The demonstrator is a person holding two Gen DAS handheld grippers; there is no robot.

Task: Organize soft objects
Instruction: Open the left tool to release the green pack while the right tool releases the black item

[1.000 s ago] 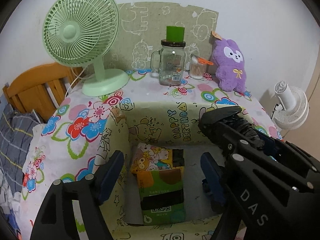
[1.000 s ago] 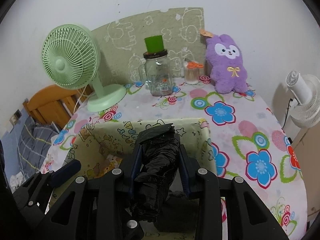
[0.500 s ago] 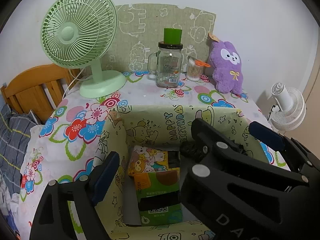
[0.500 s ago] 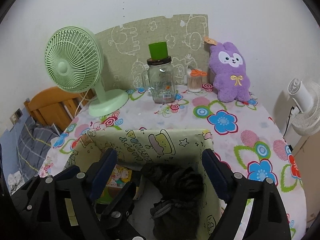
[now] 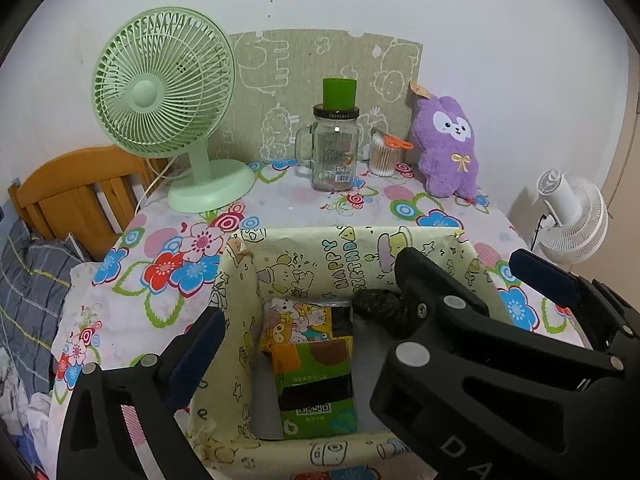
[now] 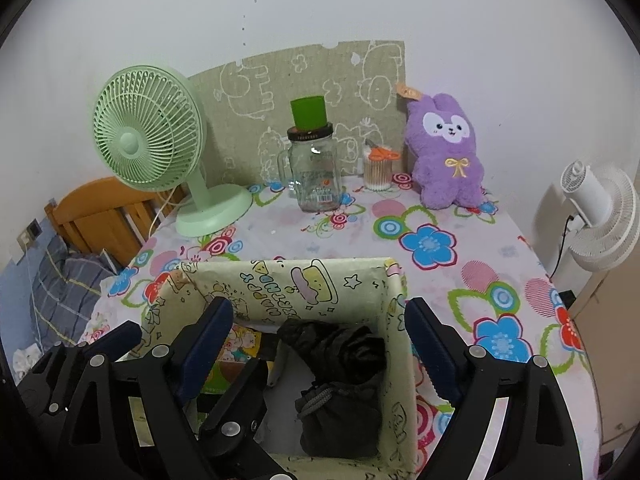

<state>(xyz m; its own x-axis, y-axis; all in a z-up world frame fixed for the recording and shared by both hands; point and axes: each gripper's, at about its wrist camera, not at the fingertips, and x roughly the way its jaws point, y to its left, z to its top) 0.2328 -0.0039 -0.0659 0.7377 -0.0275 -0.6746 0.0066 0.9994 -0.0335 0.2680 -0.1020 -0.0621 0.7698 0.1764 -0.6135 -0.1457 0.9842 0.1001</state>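
Floral tablecloth (image 6: 432, 240), patterned box (image 6: 394, 344), black bundle (image 6: 340, 376) and packets (image 5: 316, 384) inside

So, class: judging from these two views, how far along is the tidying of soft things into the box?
Done: the black bundle lies in the patterned box beside green packets. In hand: nothing; the right gripper, jaws just opened, and left gripper are empty. Left: the purple plush still sits on the table.

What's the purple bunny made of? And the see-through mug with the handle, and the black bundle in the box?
Purple bunny: fuzzy plush fabric, its surface looks furry. See-through mug: looks like clear glass, shiny, though it might be plastic. Black bundle: soft, crinkled dark cloth with a cord, probably thin nylon.
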